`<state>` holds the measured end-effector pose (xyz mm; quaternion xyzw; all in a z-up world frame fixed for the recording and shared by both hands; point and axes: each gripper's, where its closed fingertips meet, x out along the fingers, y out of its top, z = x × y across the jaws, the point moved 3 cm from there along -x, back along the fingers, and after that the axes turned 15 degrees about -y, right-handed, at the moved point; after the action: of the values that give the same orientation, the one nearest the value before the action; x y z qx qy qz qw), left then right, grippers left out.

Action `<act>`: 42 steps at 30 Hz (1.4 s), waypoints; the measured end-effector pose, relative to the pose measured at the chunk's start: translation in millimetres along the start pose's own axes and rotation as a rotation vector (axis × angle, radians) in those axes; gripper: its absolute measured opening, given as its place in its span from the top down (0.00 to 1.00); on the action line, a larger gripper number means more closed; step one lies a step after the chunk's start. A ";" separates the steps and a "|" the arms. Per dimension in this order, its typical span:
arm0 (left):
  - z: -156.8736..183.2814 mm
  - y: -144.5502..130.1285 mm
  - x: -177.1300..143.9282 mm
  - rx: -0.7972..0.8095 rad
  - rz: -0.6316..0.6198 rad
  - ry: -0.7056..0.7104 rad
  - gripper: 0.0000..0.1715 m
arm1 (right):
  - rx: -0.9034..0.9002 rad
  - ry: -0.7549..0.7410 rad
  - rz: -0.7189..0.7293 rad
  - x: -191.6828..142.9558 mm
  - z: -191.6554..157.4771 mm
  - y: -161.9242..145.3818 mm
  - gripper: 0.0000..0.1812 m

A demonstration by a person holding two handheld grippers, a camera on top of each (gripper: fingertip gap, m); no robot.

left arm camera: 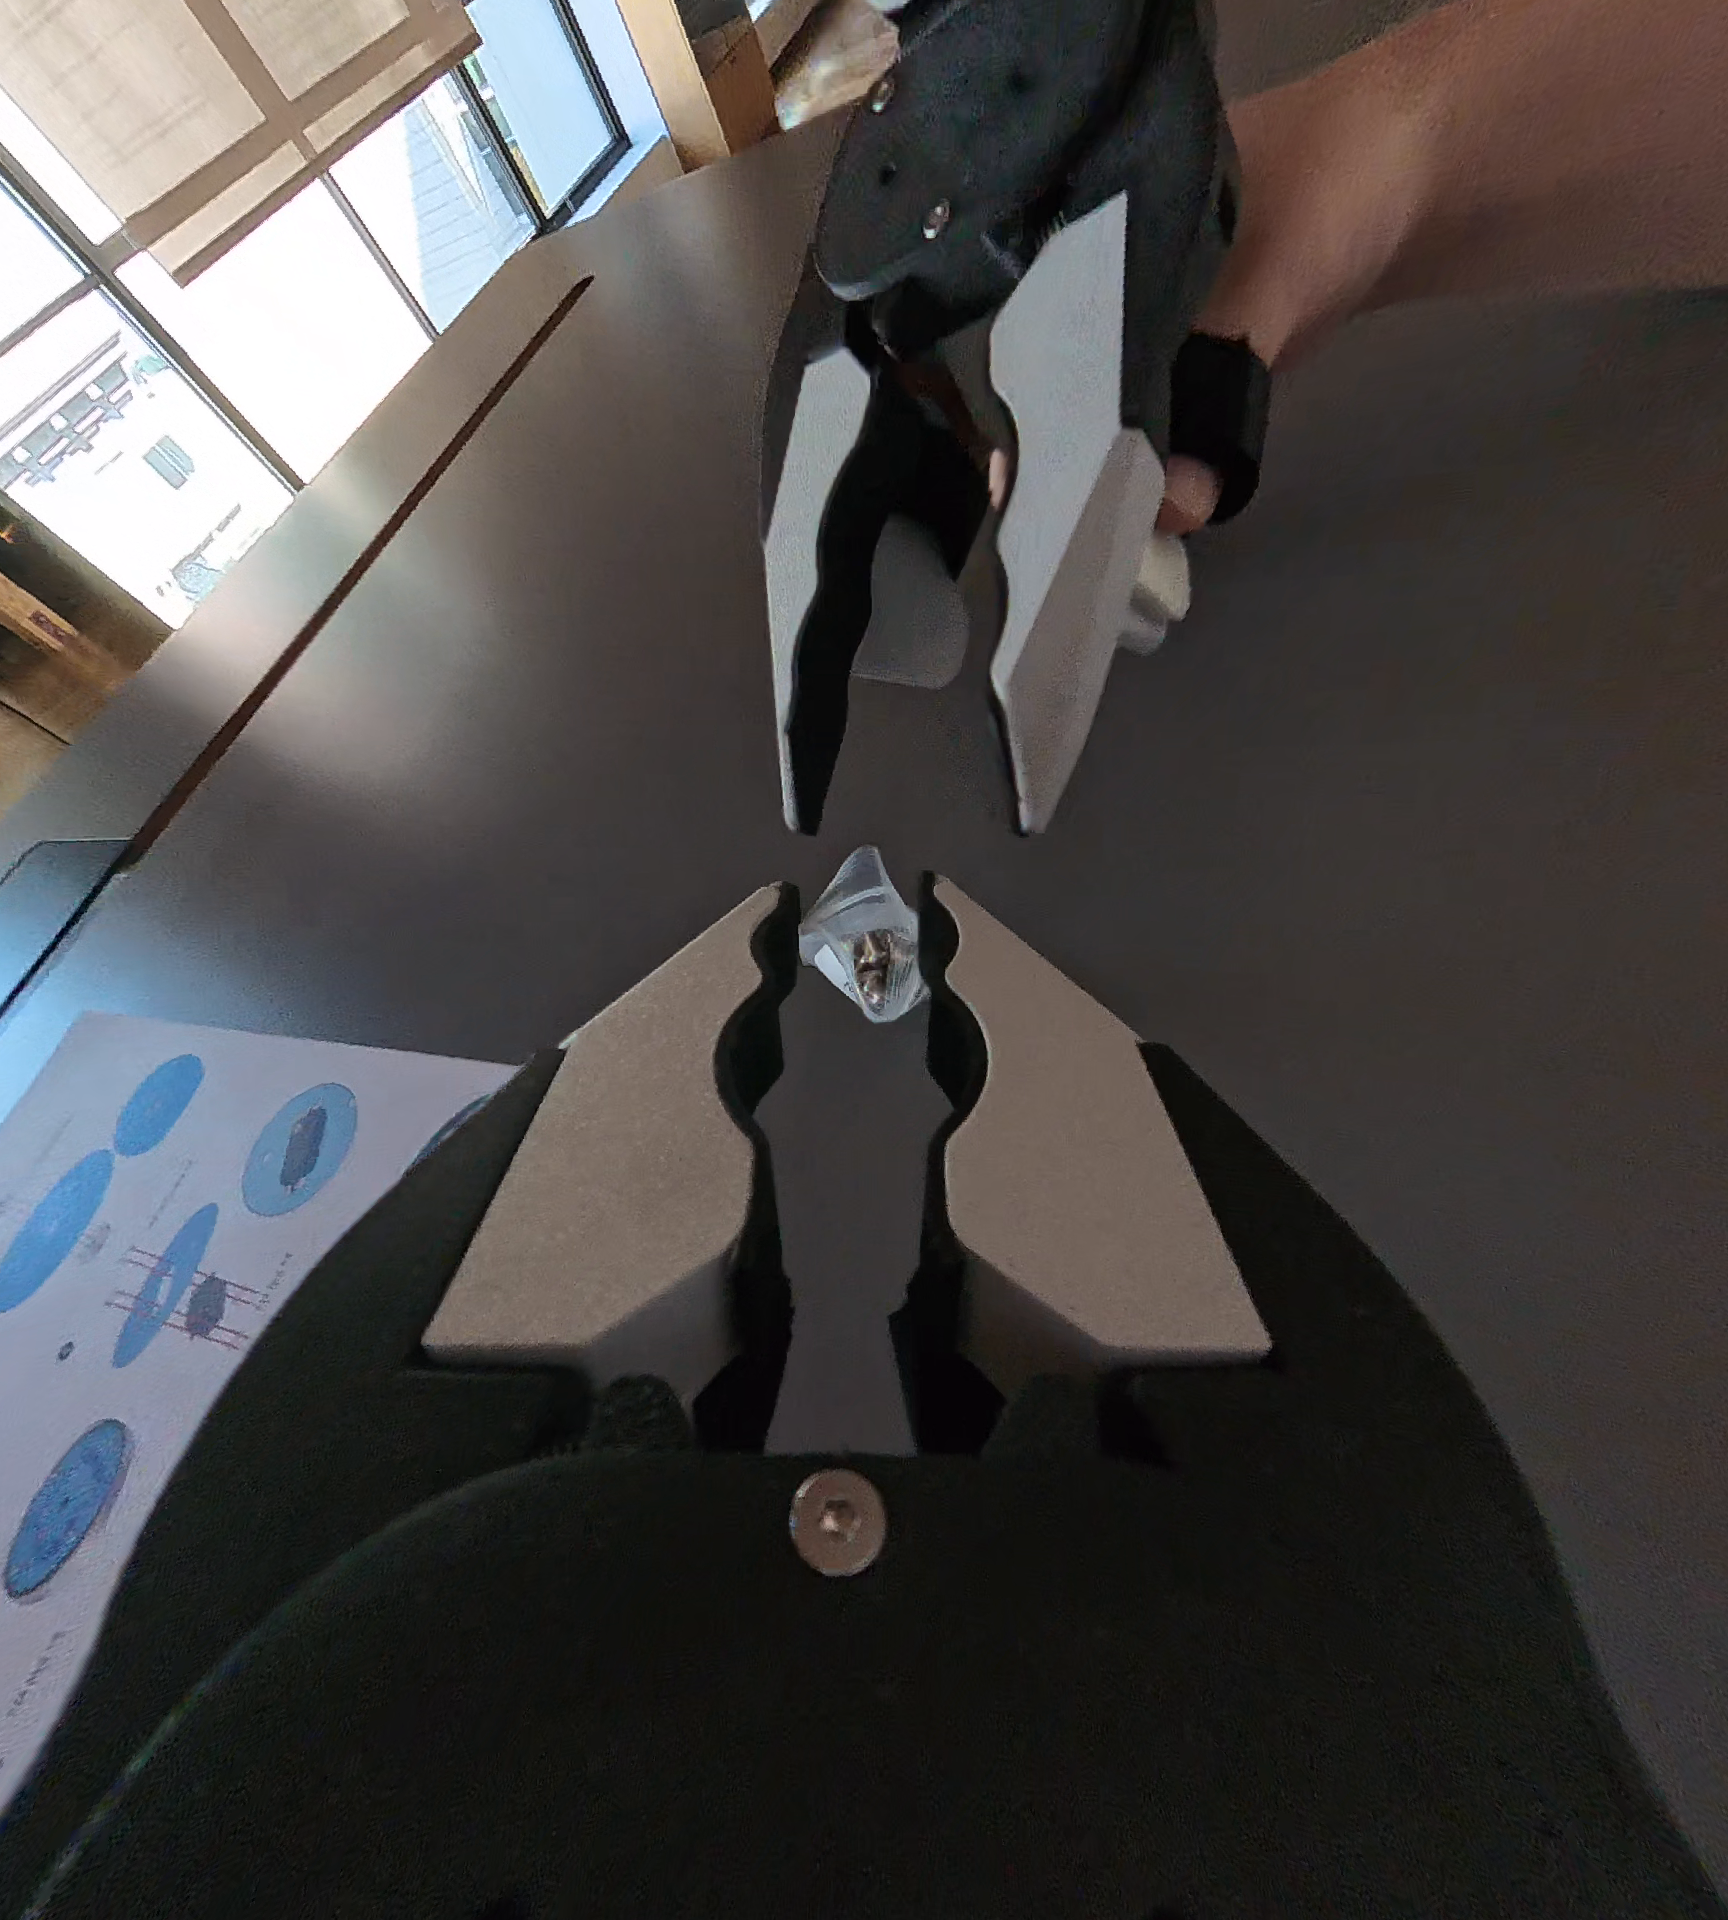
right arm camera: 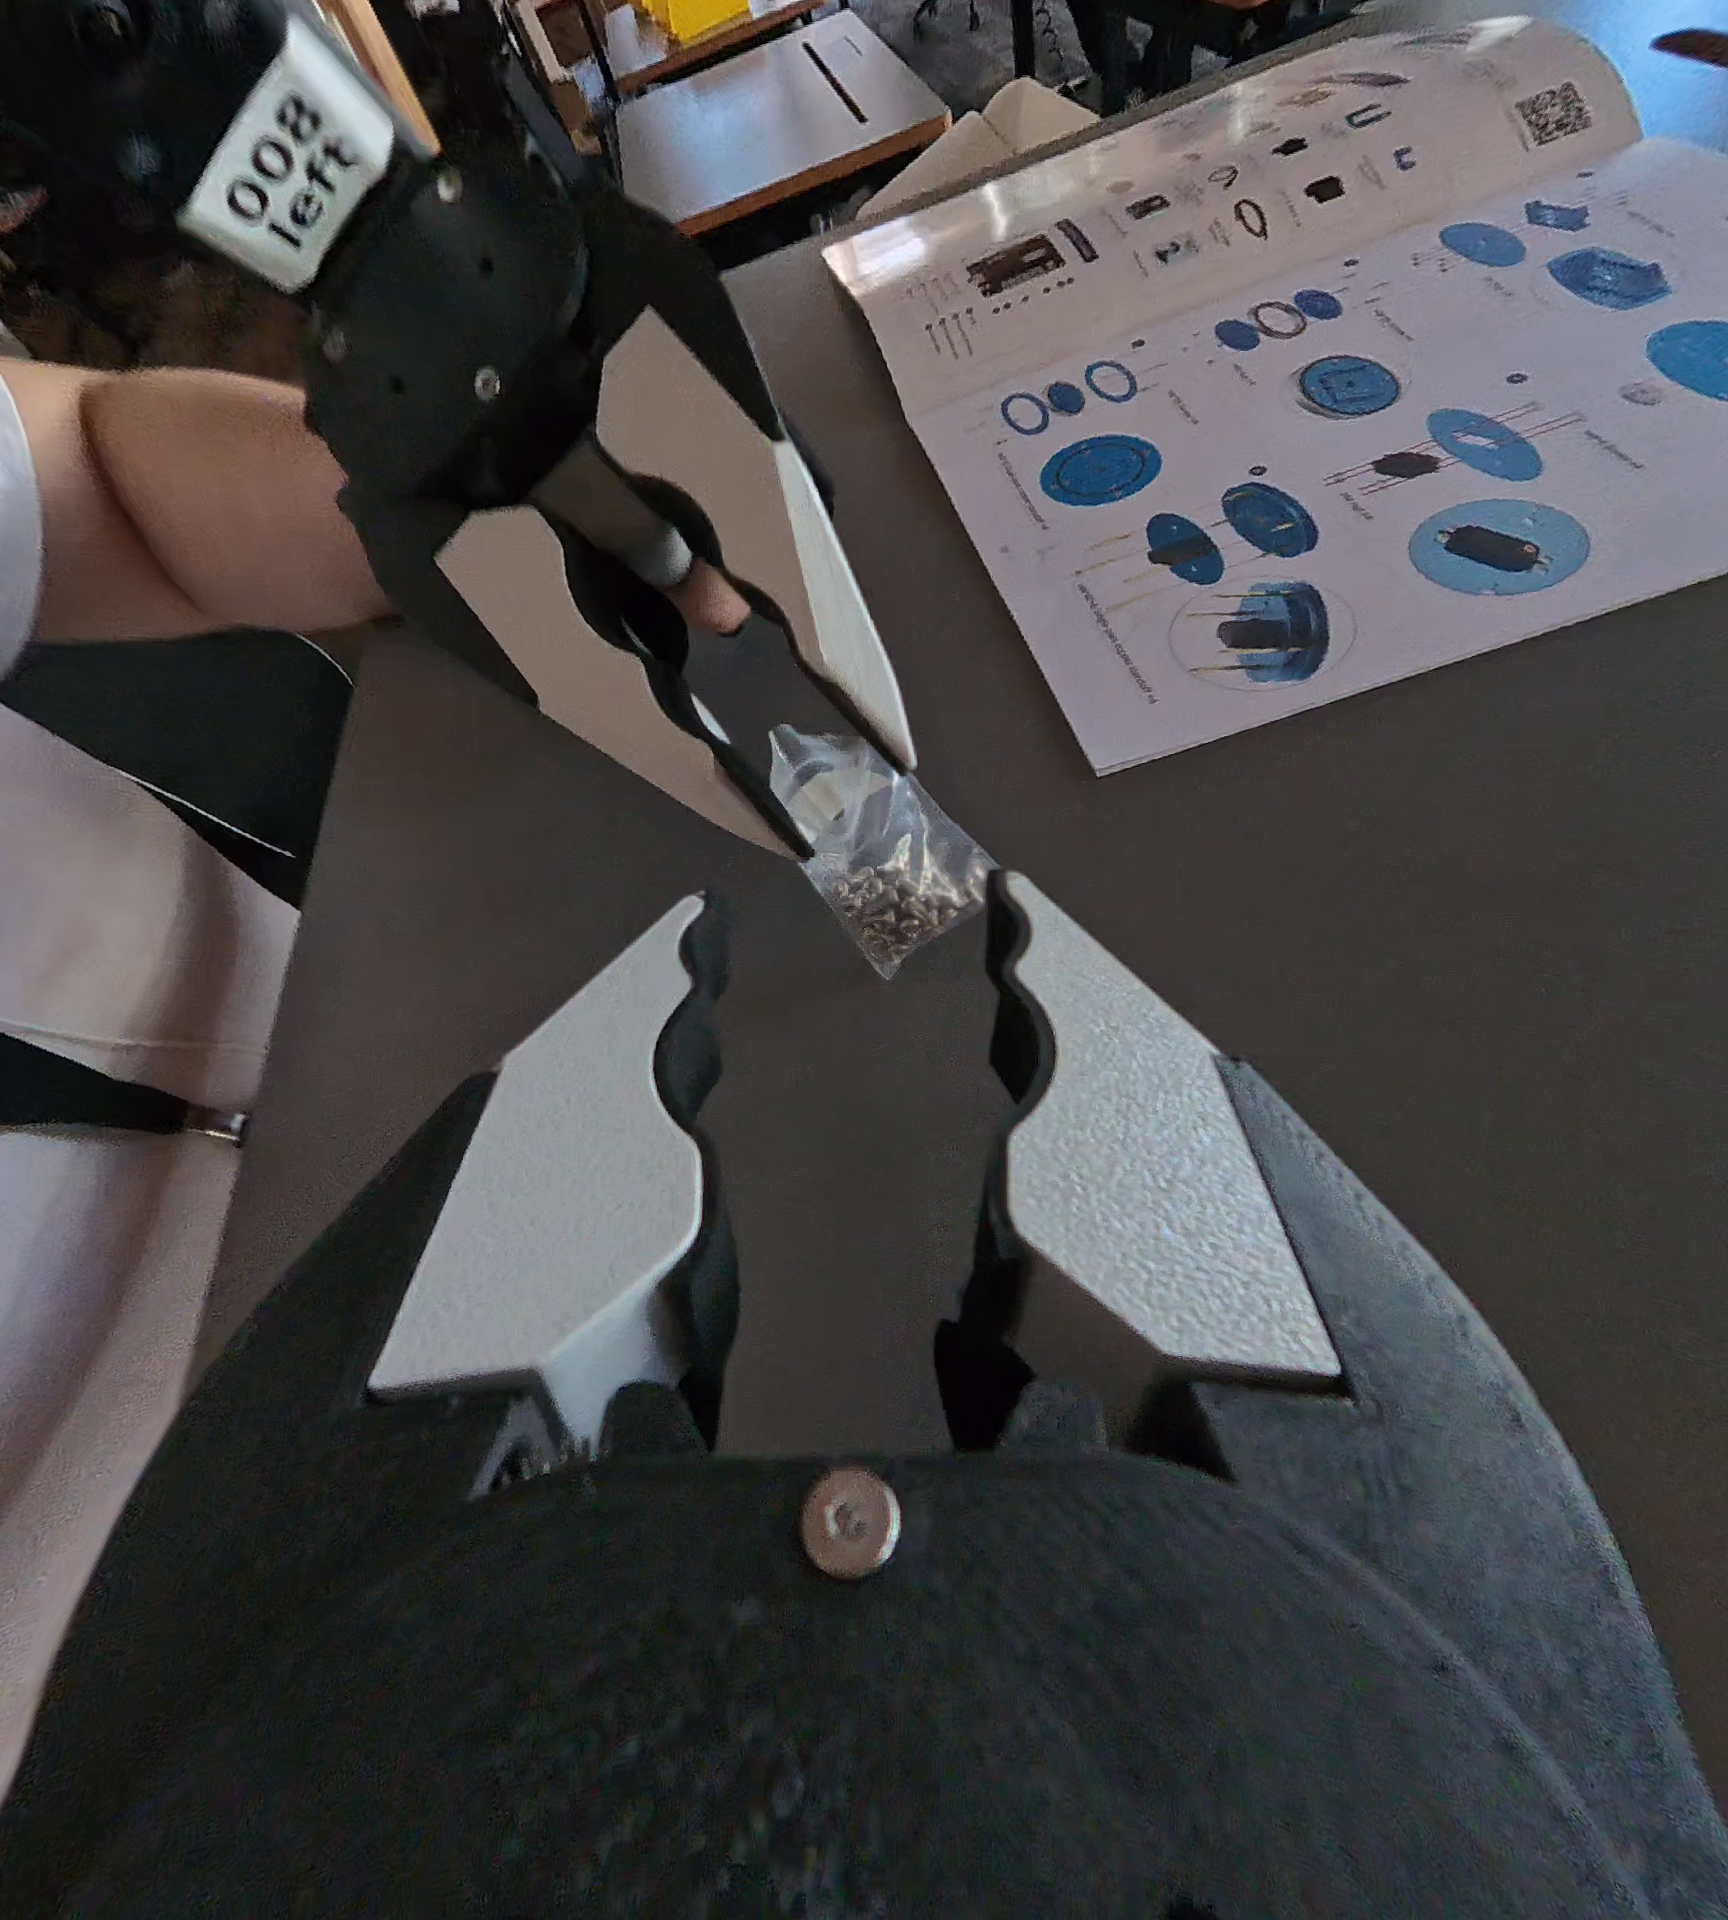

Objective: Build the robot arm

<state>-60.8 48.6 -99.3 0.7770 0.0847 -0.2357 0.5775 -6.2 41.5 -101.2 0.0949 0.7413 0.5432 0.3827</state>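
Close in, my left gripper (left arm camera: 860,894) pinches the small clear bag of screws (right arm camera: 886,883) by one end so it hangs free above the dark grey table (left arm camera: 1411,935), my right gripper (right arm camera: 849,914) gaping just beside the bag, booklet (right arm camera: 1359,416) beyond, windows (left arm camera: 112,312) farther.

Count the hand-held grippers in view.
2. The left hand-held gripper closes on the clear bag of screws; the right hand-held gripper faces it, open, just short of the bag.
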 end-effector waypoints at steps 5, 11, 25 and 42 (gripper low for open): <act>-3.0 -3.6 -2.4 -0.042 0.028 -0.014 0.88 | -0.216 -0.040 0.034 21.6 -2.9 4.4 0.67; -5.8 -3.1 -8.2 -0.077 0.069 -0.018 0.91 | -0.428 -0.038 -0.041 44.9 -9.4 -1.7 0.78; 5.6 -20.9 -45.5 -0.441 -0.009 0.063 0.89 | -0.490 -0.133 -0.095 56.7 -2.9 -5.5 0.89; -7.9 -34.0 -14.0 -0.617 -0.029 0.021 1.00 | -0.581 -0.219 -0.051 56.1 -2.6 -4.2 0.88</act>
<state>-84.7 68.8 -120.3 0.5663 0.1693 -0.1990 0.7817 -45.4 69.2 -130.6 0.0207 0.5117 0.7089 0.4850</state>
